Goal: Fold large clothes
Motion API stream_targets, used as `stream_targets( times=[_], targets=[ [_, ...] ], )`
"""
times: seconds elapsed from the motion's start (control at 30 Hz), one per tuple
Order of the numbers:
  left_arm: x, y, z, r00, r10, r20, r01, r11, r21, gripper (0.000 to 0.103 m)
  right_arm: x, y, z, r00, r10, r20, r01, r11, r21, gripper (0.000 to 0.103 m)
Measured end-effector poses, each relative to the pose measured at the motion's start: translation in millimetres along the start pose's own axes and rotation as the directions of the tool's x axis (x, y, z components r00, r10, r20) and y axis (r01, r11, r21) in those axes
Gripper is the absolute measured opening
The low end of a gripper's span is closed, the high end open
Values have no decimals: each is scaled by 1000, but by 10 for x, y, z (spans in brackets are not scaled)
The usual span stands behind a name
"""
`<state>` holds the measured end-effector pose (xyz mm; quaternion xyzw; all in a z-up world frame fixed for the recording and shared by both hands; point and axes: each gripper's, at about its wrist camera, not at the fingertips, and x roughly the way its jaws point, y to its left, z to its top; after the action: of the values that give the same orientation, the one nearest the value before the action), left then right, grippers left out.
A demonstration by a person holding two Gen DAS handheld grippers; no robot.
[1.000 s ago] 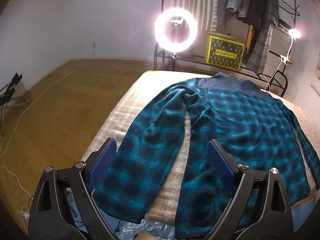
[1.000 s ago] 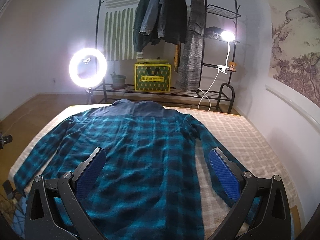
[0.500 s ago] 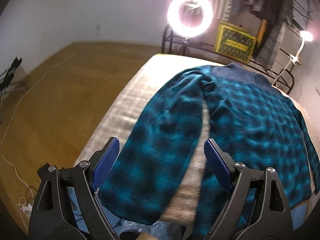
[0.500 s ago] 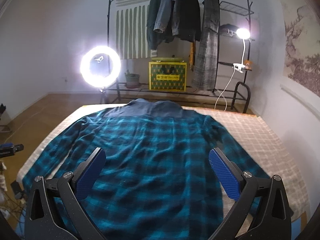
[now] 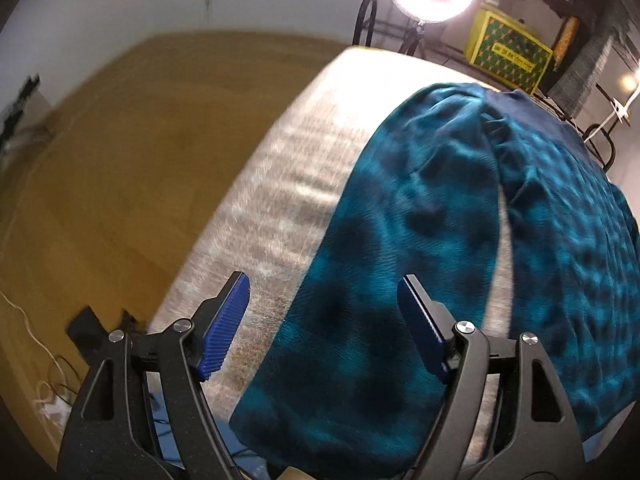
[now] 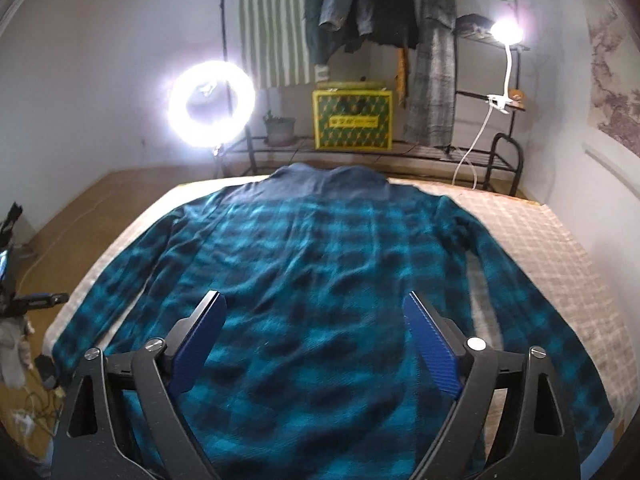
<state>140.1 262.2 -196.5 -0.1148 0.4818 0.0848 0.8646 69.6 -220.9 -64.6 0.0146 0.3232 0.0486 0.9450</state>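
**Two open tools held over a plaid shirt spread on a bed**

A large teal and black plaid shirt [image 6: 312, 280] is laid flat on a bed [image 6: 552, 248], collar toward the far end and both sleeves spread outward. The left tool [image 5: 324, 320] is held above the cuff end of the shirt's left sleeve [image 5: 384, 272]; its blue jaws are parted wide, have just been closing a little, and nothing is gripped, though the sleeve is seen between them. The right tool [image 6: 316, 340] is held above the lower body of the shirt; its jaws are also wide, have just been closing slightly, and nothing is held.

Several risks are judged likely. If the left jaws are shut too low, the bed cover may be pinched along with the sleeve. If only one layer of cloth is caught, the fold may be dragged crooked or the shirt bunched. The sleeve end lies close to the bed's edge, so it could be pulled off toward the wooden floor [image 5: 120, 140].

The left view is blurred, so the cuff's exact edge cannot be made out. The shirt's hem is hidden behind the tools, and whether the jaw tips touch the cloth cannot be told.
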Motion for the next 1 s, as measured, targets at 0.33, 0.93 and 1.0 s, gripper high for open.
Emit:
stream_targets(
  times=[0.33, 0.93, 1.0],
  targets=[
    [503, 161, 16, 991, -70, -112, 65, 997, -47, 60, 41, 162, 34, 1000, 18, -9, -19, 999, -37, 89],
    [146, 12, 144, 974, -227, -18, 225, 973, -53, 2, 123, 248, -28, 995, 81, -59, -85, 994, -62, 79],
    [-6, -97, 175, 964, -264, 8, 264, 964, -42, 2, 121, 237, -17, 993, 95, -64, -98, 994, -52, 75]
  ],
)
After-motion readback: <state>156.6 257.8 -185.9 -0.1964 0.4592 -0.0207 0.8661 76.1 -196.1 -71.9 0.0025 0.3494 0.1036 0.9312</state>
